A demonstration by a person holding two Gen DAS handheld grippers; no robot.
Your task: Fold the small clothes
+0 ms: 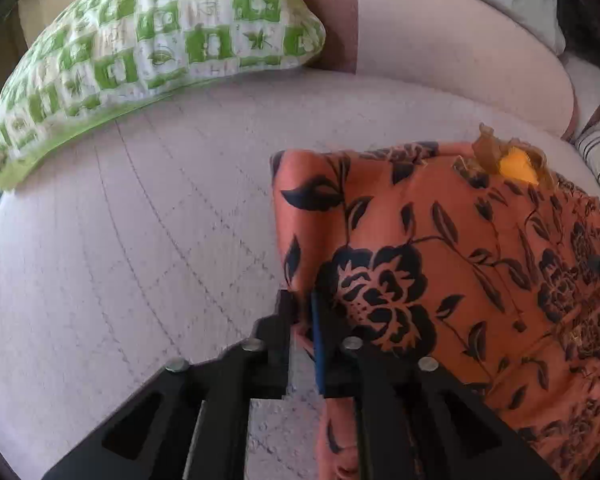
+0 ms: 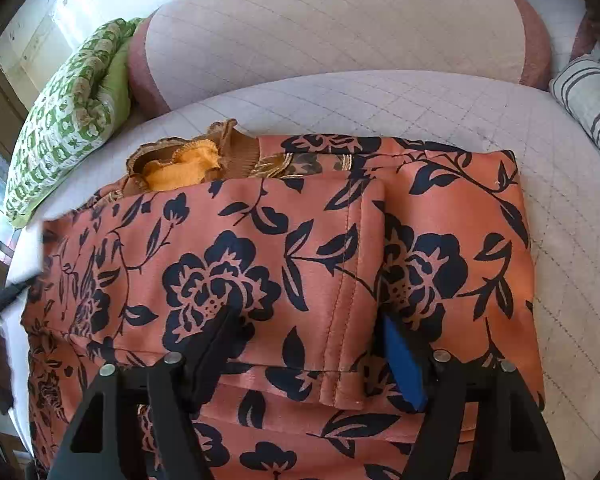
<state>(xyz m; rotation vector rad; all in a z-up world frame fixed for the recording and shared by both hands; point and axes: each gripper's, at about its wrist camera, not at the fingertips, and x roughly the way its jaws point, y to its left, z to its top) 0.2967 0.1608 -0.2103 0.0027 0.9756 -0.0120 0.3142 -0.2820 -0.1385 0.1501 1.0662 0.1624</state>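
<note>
Left wrist view: left gripper [image 1: 306, 320] nearest, jaws narrow, pinching edge of orange floral garment [image 1: 440, 248] near front edge of quilted cushion [image 1: 140, 240]. Slick cloth could slide free if pulled hard.

Right wrist view: right gripper [image 2: 308, 344] spread wide, holding nothing, over folded flap. Yellow-brown ruffle [image 2: 180, 168] pokes out at far edge; could bunch, spoil fold.
</note>
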